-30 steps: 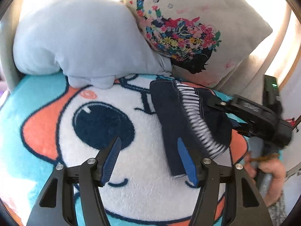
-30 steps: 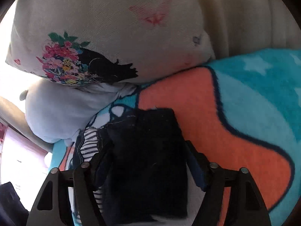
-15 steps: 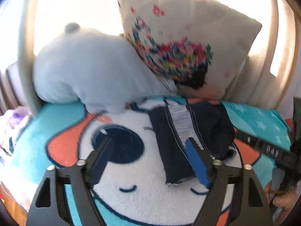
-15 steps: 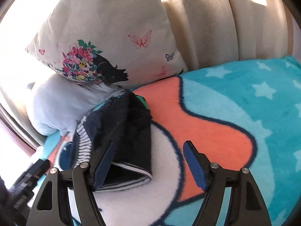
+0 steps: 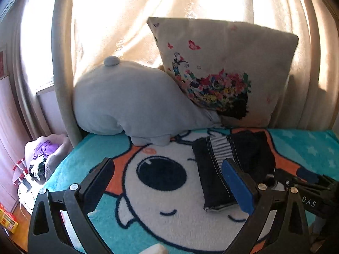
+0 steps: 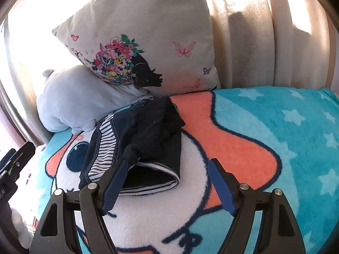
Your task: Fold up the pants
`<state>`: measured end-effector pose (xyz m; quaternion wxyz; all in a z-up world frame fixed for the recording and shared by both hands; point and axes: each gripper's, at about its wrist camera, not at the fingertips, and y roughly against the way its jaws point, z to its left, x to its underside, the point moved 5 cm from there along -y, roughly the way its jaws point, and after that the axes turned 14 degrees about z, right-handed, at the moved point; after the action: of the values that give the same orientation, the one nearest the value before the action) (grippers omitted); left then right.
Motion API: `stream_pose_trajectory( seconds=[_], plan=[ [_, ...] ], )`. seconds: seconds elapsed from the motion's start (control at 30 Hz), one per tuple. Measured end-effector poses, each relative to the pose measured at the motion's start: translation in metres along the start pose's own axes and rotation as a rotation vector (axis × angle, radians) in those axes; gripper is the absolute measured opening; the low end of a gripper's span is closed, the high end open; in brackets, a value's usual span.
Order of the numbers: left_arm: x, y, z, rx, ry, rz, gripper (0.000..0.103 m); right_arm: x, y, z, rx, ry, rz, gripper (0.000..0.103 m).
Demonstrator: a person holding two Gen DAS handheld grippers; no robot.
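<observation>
My left tool [image 5: 171, 182] hangs above the blanket [image 5: 148, 216] with its jaws wide apart, holding nothing. Near the back edge of the blanket lie the folded pants [image 6: 135, 144], dark with a striped lining, just in front of the grey plush [image 5: 127, 103] and the pillow [image 5: 222, 72]. My right tool [image 6: 167, 184] is also spread apart, its left finger [image 6: 115, 182] just before the pants.

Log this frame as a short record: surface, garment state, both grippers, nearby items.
surface: cartoon fleece blanket
garment: dark pants, folded into a compact bundle, striped lining showing, lying on the blanket
left gripper: open, holding nothing
right gripper: open, just short of the pants
nearby: floral pillow leaning on grey plush cushion
</observation>
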<state>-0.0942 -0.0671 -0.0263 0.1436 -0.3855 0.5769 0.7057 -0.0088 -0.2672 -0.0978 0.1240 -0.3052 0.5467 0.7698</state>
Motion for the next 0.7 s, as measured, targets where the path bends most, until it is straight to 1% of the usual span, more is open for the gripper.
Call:
stream_pose_trajectory(
  seconds=[0.2, 0.37, 0.7],
  plan=[
    [0.007, -0.01, -0.003, 0.078, 0.0, 0.075, 0.101, 0.005, -0.001, -0.001, 0.028, 0.007, 0.013, 0.082],
    [0.012, -0.018, -0.004, 0.102, 0.006, 0.109, 0.101, 0.006, -0.002, 0.003, 0.053, 0.027, 0.017, 0.083],
    [0.017, -0.032, -0.007, 0.137, -0.003, 0.164, 0.101, 0.01, -0.012, 0.01, 0.087, 0.057, 0.054, 0.083]
  ],
)
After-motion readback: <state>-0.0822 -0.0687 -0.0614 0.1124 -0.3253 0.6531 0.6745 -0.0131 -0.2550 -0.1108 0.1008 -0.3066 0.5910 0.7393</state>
